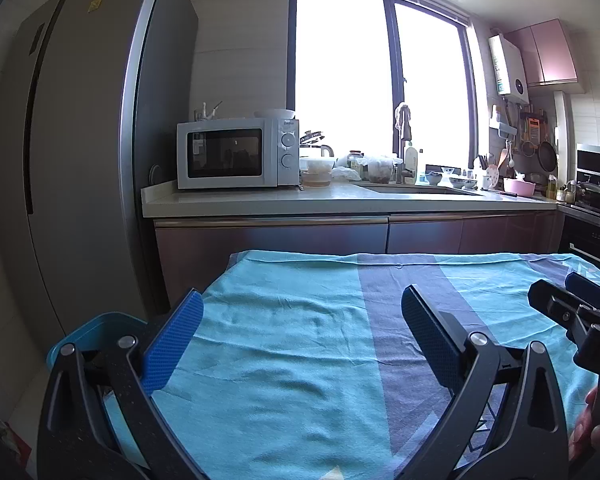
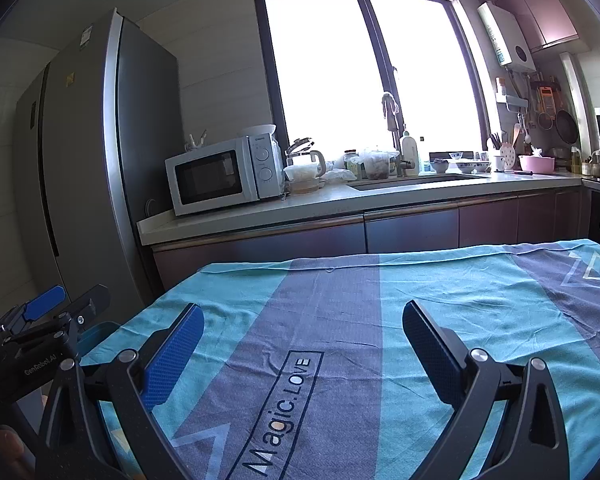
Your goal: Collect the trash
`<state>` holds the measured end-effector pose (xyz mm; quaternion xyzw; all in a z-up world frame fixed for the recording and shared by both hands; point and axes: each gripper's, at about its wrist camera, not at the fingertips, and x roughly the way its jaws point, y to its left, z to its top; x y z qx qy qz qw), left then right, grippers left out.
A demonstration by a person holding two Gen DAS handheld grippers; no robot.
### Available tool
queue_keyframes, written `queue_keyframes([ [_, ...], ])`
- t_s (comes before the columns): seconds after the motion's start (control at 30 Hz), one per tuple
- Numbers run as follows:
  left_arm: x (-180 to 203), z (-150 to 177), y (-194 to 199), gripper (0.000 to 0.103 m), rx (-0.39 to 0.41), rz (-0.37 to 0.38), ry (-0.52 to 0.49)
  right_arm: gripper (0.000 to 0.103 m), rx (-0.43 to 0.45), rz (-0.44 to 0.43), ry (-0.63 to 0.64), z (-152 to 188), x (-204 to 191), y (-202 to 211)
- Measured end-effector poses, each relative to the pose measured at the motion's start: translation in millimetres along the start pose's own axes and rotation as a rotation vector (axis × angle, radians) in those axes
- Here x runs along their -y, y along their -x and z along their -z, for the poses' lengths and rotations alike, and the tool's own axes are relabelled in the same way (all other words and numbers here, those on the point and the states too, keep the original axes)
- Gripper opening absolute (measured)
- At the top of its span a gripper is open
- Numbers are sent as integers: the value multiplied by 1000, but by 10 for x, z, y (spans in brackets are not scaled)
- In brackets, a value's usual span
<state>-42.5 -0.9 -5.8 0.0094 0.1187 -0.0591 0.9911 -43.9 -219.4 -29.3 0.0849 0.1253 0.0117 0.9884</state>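
Both jaws stand wide and hold nothing: our left gripper (image 1: pixel 300 336) and right gripper (image 2: pixel 302 344) hover side by side over the teal-and-grey tablecloth (image 1: pixel 284 344). We see no trash on it. A blue bin (image 1: pixel 100 326) sits at its left edge. Beyond stand the counter (image 1: pixel 260 200), microwave (image 1: pixel 236 154) and window (image 1: pixel 380 80).

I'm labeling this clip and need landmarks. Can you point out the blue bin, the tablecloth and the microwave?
blue bin (image 1: pixel 100 322): left wrist view, on its rim beside the table's left edge.
tablecloth (image 2: pixel 340 300): right wrist view, on the grey-purple stripe.
microwave (image 1: pixel 224 153): left wrist view, on its dark door window.
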Motion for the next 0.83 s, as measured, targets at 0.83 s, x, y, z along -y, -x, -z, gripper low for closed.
queue_keyframes([
  [0.83,-69,103,-896,97,-328,15,-15,96,-118,52,-64,23,390,-246],
])
